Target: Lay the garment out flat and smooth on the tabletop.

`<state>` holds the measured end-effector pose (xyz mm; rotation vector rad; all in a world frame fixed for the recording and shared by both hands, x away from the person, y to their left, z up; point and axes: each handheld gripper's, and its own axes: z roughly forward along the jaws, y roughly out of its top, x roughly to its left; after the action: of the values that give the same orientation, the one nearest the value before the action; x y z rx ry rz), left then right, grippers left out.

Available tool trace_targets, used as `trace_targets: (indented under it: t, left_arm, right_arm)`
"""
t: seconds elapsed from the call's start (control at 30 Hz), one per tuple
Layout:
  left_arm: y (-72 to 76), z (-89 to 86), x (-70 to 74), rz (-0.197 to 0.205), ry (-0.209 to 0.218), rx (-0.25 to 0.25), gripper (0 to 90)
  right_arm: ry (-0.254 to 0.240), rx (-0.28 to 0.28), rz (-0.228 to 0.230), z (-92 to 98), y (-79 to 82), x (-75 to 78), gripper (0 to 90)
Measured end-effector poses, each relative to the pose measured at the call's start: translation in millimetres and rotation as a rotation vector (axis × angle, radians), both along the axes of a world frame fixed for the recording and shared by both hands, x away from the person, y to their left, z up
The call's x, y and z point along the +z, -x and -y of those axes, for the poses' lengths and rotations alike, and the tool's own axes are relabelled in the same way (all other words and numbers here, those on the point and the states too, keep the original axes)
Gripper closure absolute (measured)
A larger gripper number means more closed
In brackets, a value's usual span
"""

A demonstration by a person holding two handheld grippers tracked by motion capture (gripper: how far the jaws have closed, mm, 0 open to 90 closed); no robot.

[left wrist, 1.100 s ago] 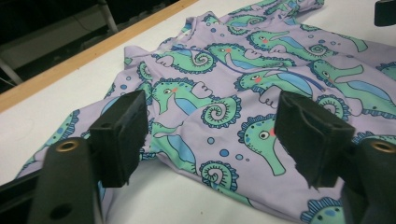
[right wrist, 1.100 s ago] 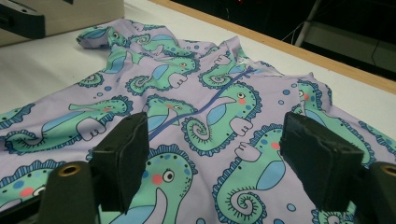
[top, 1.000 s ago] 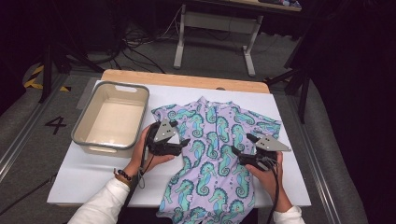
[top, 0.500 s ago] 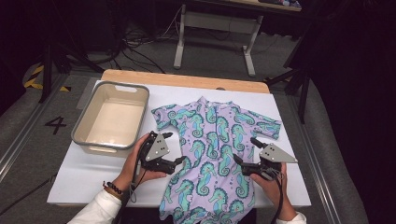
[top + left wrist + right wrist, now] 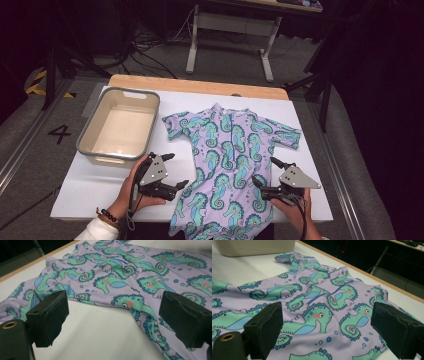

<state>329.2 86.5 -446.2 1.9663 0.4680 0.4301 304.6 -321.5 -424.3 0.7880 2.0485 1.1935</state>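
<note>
White table covering [image 5: 95, 192] is spread under a lilac seahorse-print swimsuit [image 5: 227, 165], laid flat beside a beige tub [image 5: 120, 127]. Both the left gripper [image 5: 176, 171] and right gripper [image 5: 264, 172] have just been opening; jaws are spread at the suit's lower edges, nothing pinched.

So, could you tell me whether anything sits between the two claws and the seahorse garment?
Nothing visible does. The left claw hangs open at the garment's left edge, over bare white table. The right claw hangs open above its right side. The tub stands off to the left.
</note>
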Motion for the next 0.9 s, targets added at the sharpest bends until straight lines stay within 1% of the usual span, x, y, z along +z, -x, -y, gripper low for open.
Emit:
trace_targets:
  t: [0.03,0.13,0.23,0.3,0.43,0.57,0.7,0.9]
  left_arm:
    - [1.0,-2.3,-1.5,-0.005,-0.004,0.009,10.1]
    - [4.1,-6.1,-2.9,0.004,-0.012,0.018,10.1]
    - [6.3,-9.4,-3.9,-0.005,0.004,0.020,10.1]
    - [8.2,-11.4,-4.8,-0.008,-0.001,0.027,9.9]
    - [9.0,-14.6,-5.5,-0.016,0.005,0.038,9.2]
    - [10.8,-16.8,-7.1,-0.020,-0.009,0.050,8.9]
    - [13.2,-19.5,-8.0,-0.021,-0.014,0.050,8.7]
    - [14.9,-23.4,-9.9,-0.033,-0.018,0.068,8.7]
  right_arm:
    - [-0.004,0.007,-0.004,0.0,0.9,-1.3,11.6]
    - [0.010,0.015,-0.006,-1.0,2.4,-3.7,11.5]
    - [0.014,0.021,-0.009,-1.5,3.4,-5.5,11.5]
    - [0.014,0.030,-0.014,-1.8,3.6,-7.0,11.5]
    - [0.014,0.040,-0.025,-2.2,4.1,-9.7,11.6]
    - [0.016,0.043,-0.027,-1.3,3.6,-11.2,11.6]
    - [0.010,0.045,-0.029,0.4,2.8,-11.4,11.6]
    - [0.012,0.048,-0.038,1.4,-0.4,-13.3,11.6]
